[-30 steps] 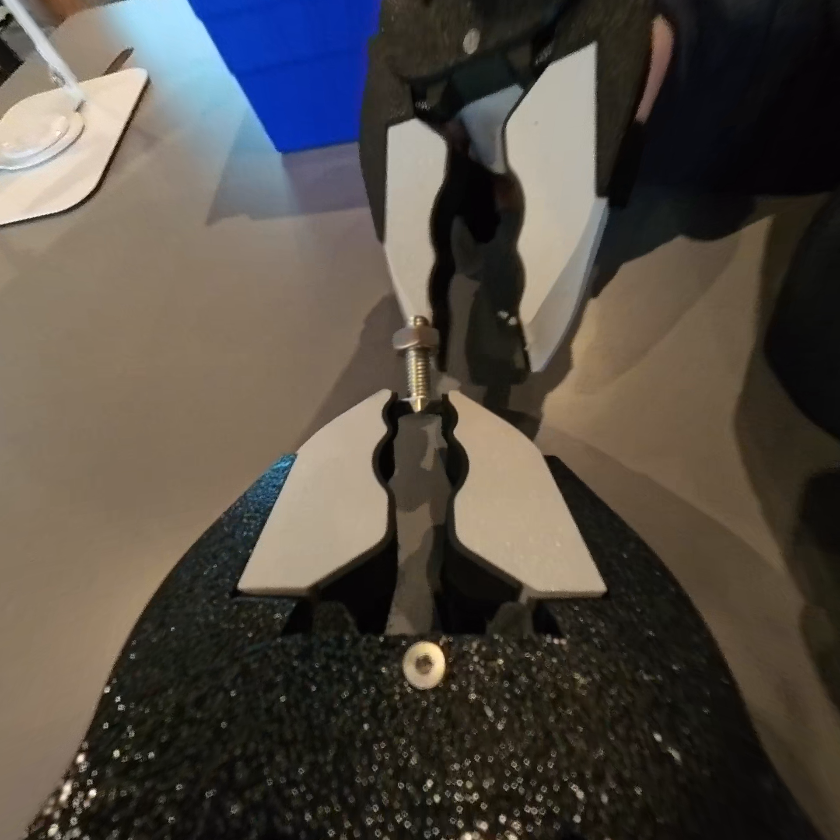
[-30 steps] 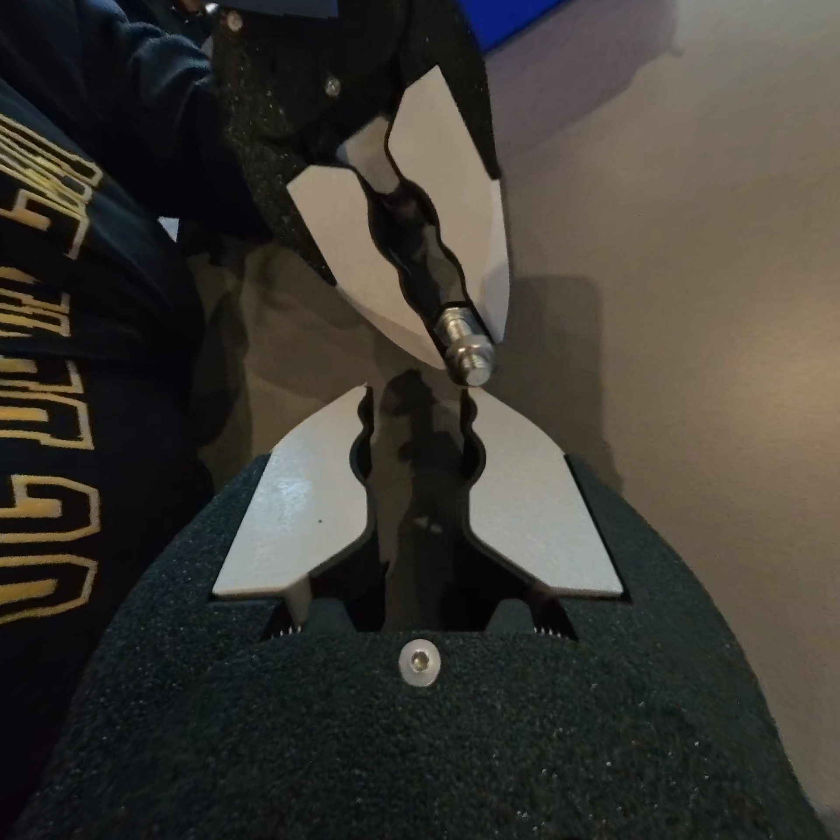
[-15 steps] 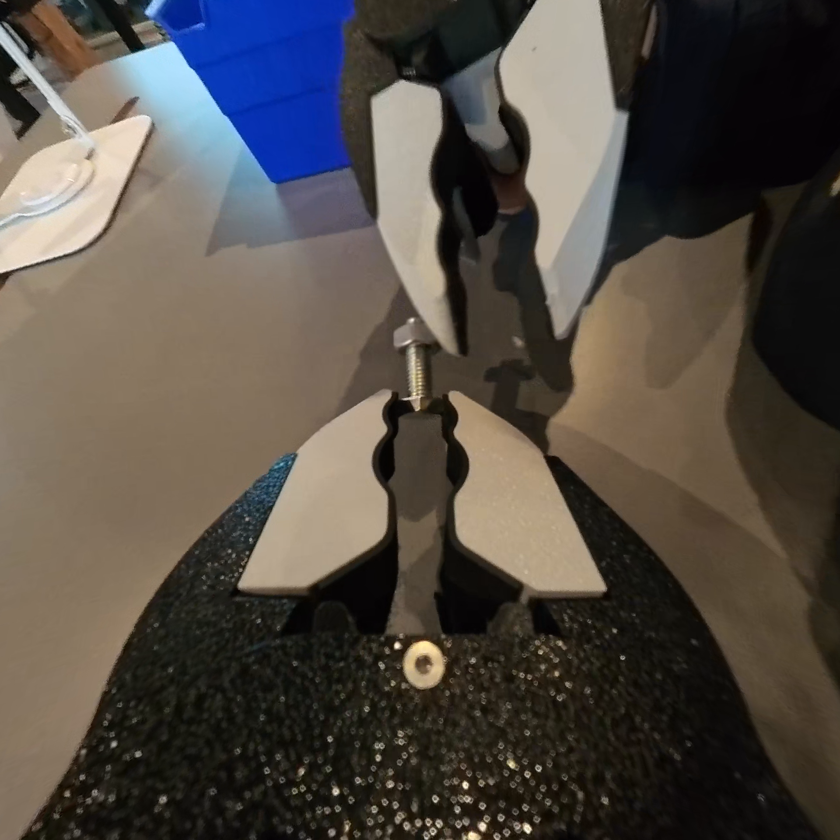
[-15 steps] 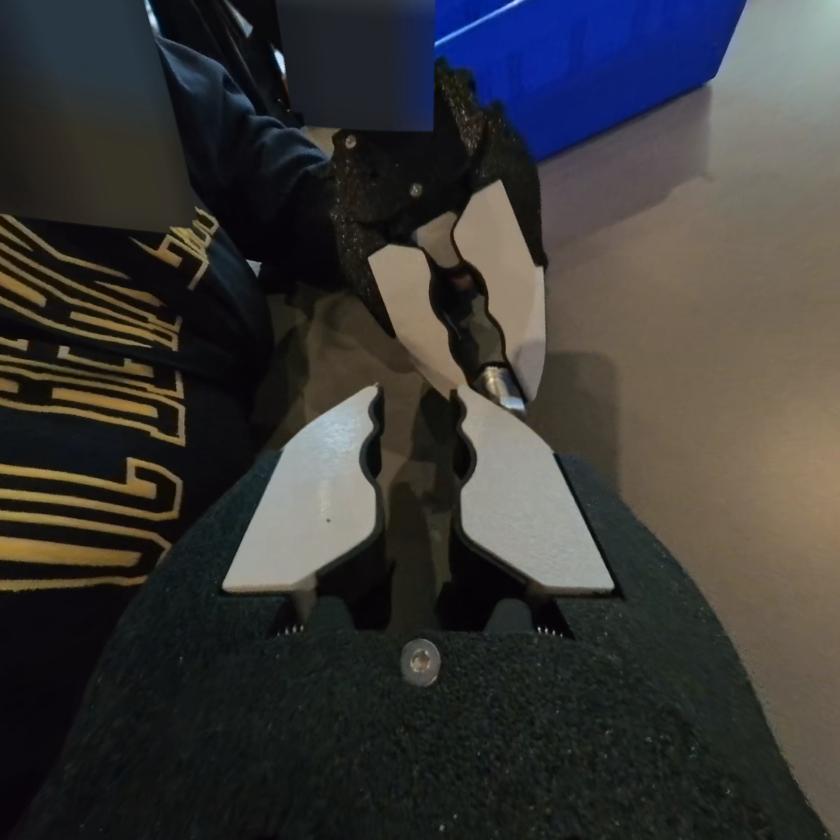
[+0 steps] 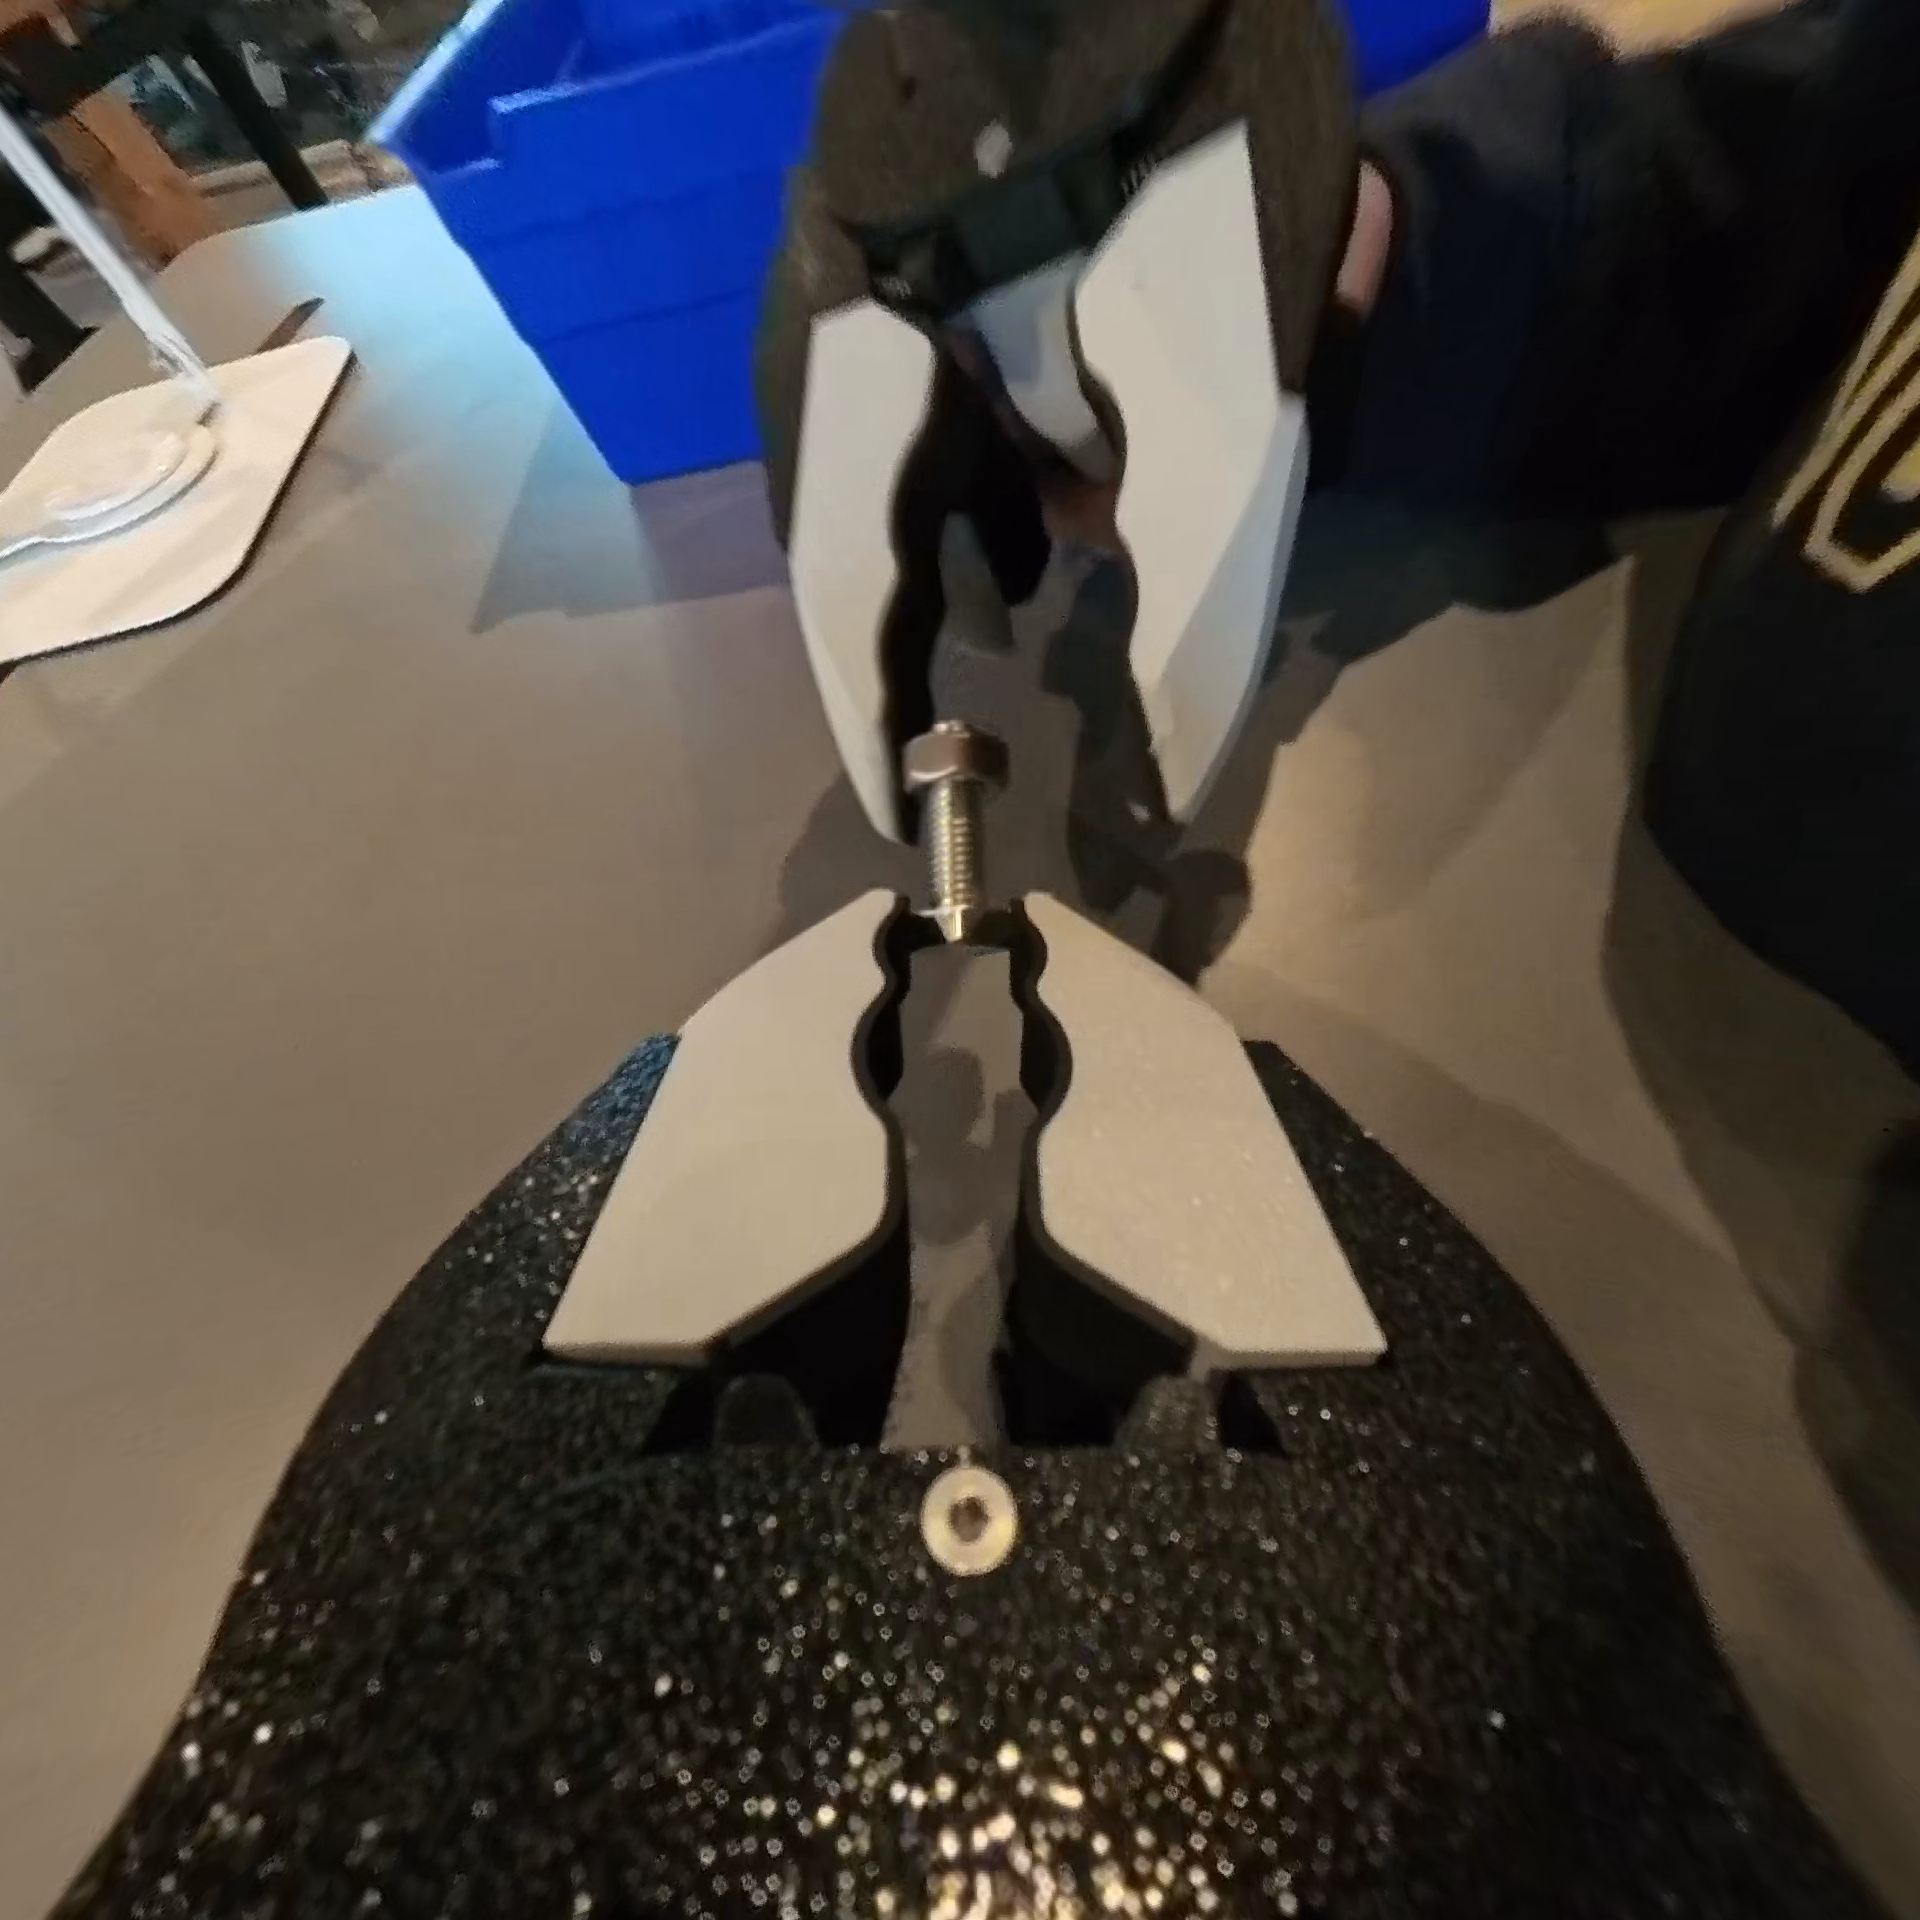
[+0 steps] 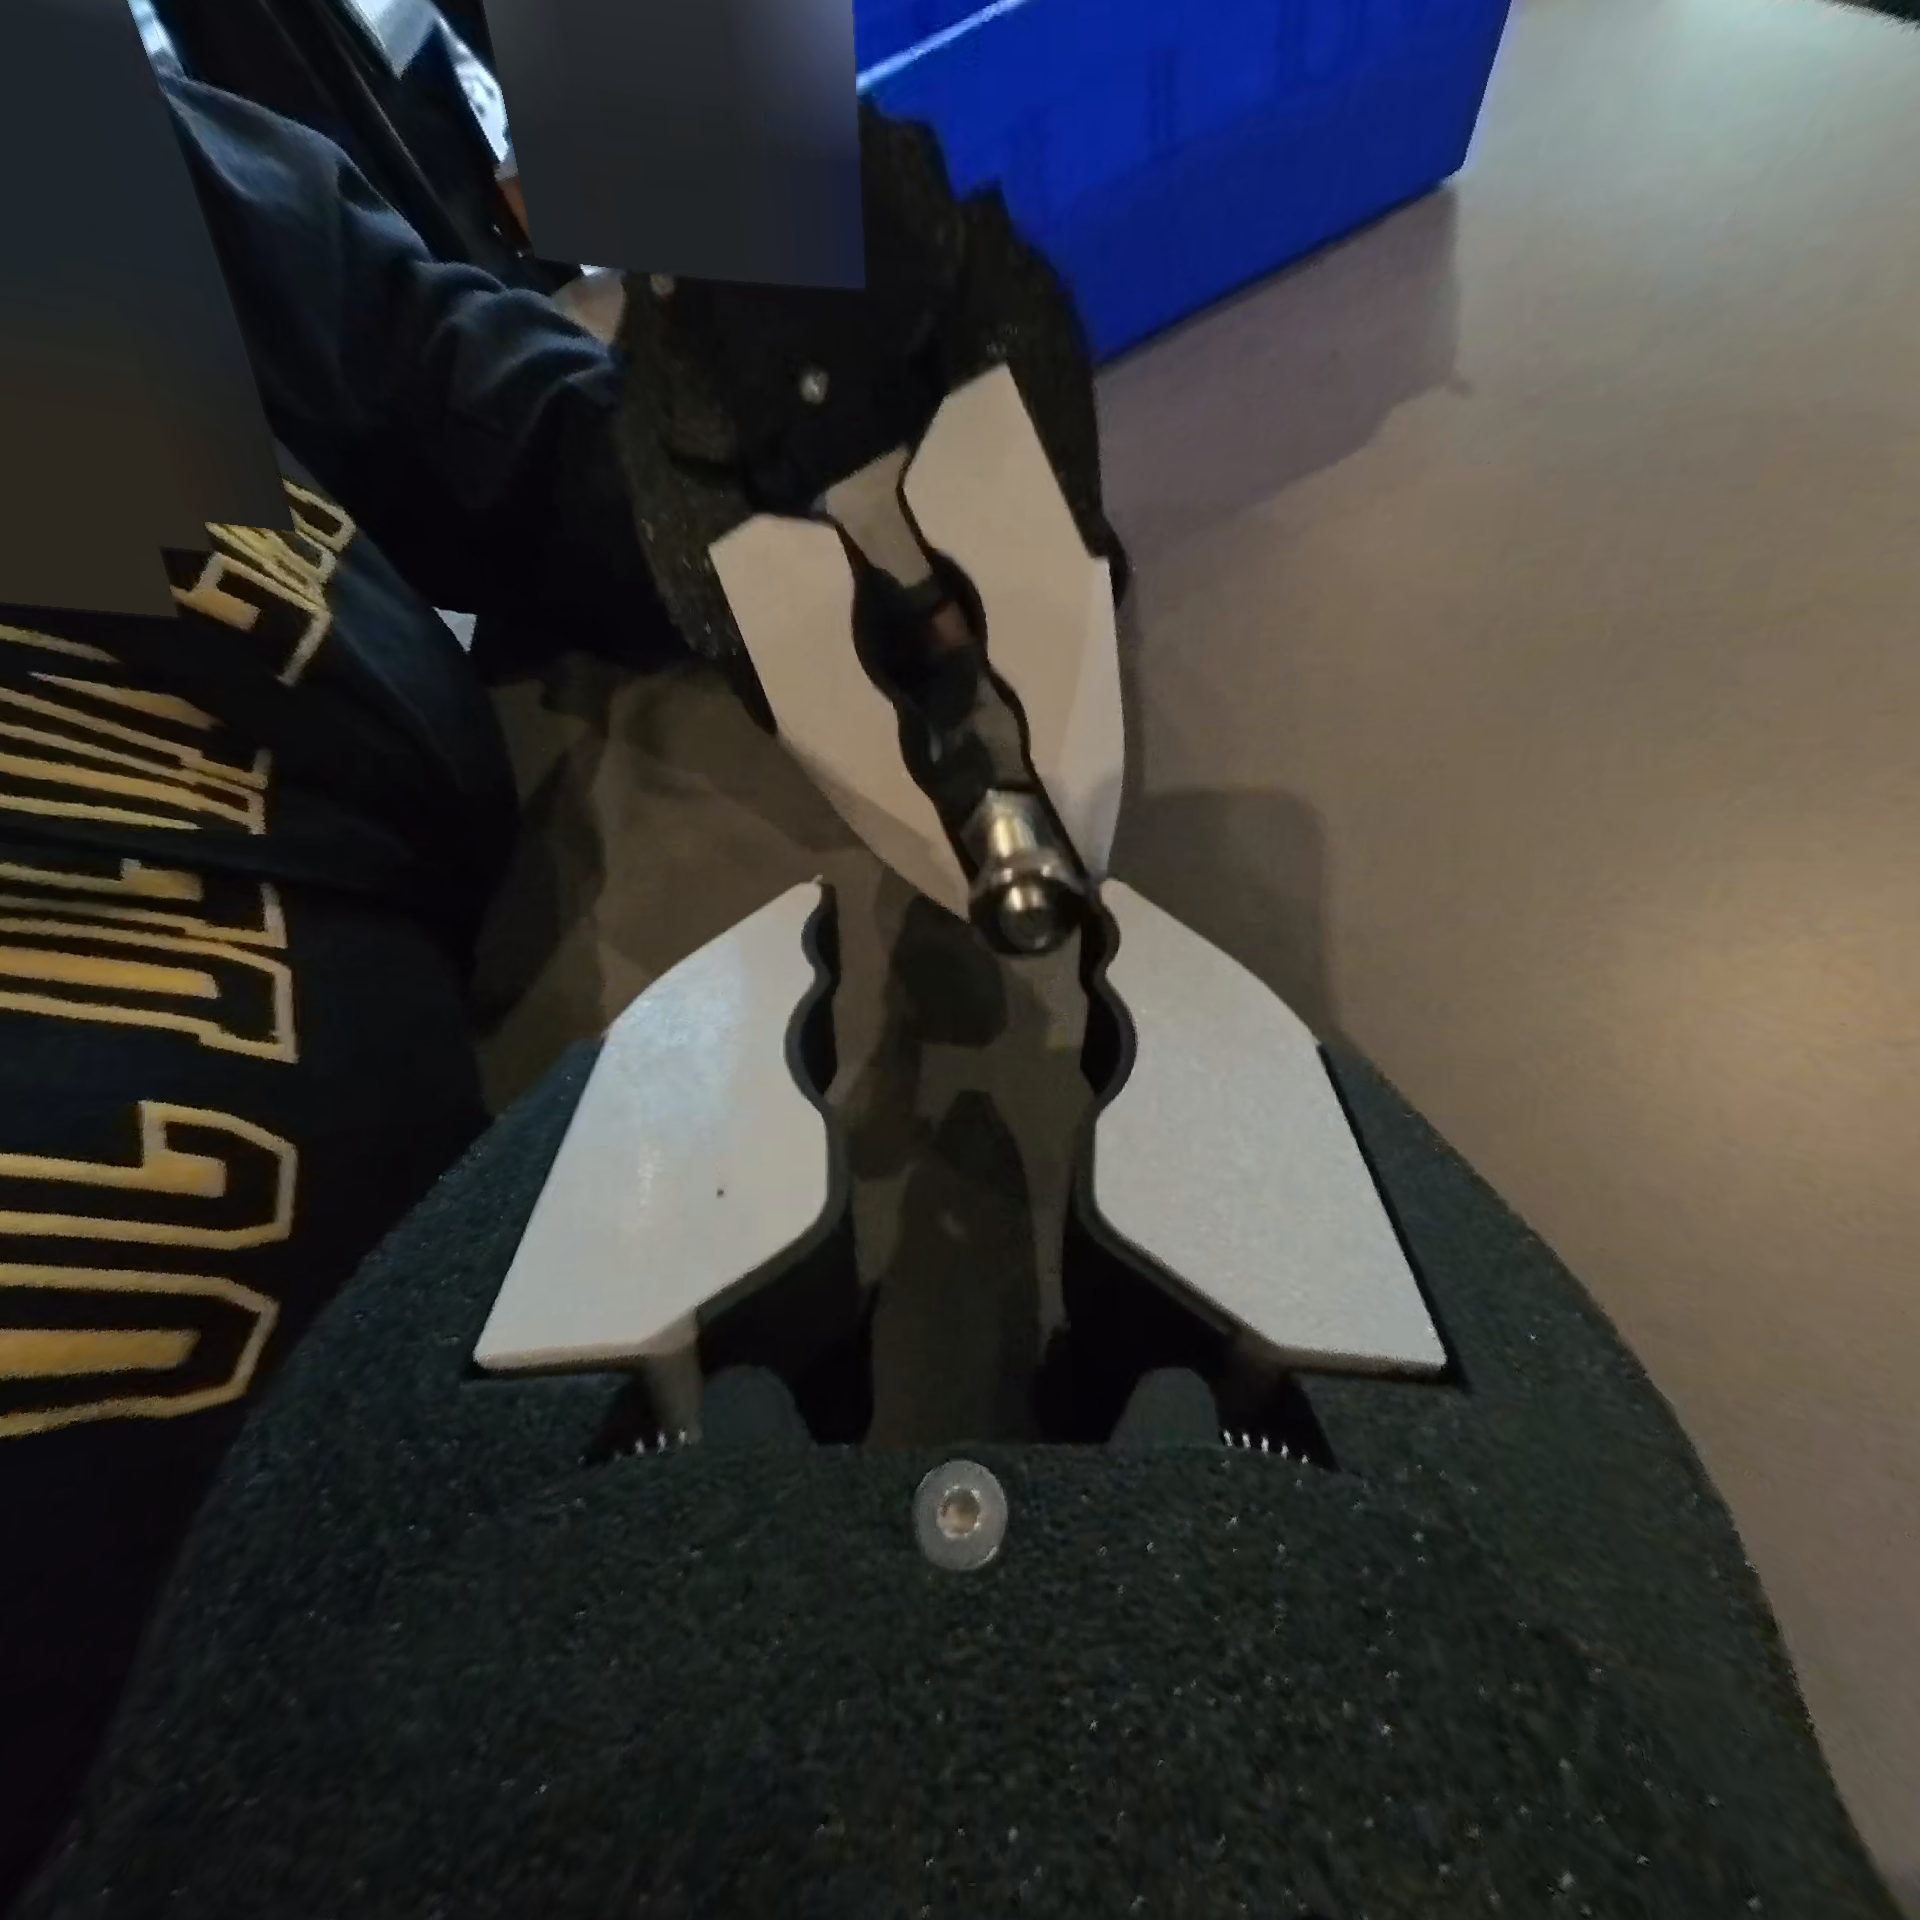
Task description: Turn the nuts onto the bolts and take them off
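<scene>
Above a grey table (image 5: pixel 312 831), the left gripper (image 5: pixel 956 920) has its tongs clamped on one end of a threaded bolt (image 5: pixel 954 847), which stands out beyond the tips so the shank is free to work on; a hex nut (image 5: pixel 954 767) sits at the bolt's far end, clear of the table. The right gripper (image 5: pixel 1039 800) faces it with tongs apart, one finger (image 5: pixel 847 582) touching the nut's side and the other well clear, a stance that appears meant to nudge the nut round rather than pinch it. From the right wrist view the bolt (image 6: pixel 1023 894) shows end-on against that gripper's fingertip (image 6: pixel 1117 930), gripped by the left gripper (image 6: pixel 1023 883). Whether the nut is going on or coming off cannot be told. A blue bin (image 5: pixel 665 260) and a white pad (image 5: pixel 156 499) stand behind; a person's dark sleeve (image 6: pixel 416 416) is beside.
</scene>
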Tool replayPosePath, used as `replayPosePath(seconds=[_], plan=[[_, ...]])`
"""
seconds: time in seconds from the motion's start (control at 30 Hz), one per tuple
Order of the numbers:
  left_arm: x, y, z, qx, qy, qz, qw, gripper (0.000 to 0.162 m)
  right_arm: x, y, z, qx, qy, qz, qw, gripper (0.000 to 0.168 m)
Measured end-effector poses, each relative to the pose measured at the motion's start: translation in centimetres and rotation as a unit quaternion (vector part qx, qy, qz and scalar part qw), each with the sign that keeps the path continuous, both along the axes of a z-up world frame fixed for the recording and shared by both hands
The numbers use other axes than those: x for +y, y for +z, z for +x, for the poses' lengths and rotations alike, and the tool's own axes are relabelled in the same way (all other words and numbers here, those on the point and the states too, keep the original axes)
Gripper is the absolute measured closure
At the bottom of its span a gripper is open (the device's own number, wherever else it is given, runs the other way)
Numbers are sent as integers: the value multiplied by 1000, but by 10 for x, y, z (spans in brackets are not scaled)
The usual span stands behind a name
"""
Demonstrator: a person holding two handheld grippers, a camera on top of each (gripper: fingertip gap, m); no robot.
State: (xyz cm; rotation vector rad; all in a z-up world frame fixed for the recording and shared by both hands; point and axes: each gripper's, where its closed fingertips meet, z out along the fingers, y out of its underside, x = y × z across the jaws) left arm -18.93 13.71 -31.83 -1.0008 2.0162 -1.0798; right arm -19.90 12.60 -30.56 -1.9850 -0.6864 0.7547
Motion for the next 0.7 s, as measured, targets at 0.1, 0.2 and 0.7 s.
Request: replayPosePath(seconds=[0.1,0.2,0.7], plan=[[-1,-4,1,3,1,20,1000,145,0,7,-3,-2,6,29,1000,122],[2,-2,2,1,13,13,1000,145,-7,14,-10,2,34,51,998,130],[6,5,3,-11,18,-21,1000,144,3,-1,5,-28,-13,19,999,121]])
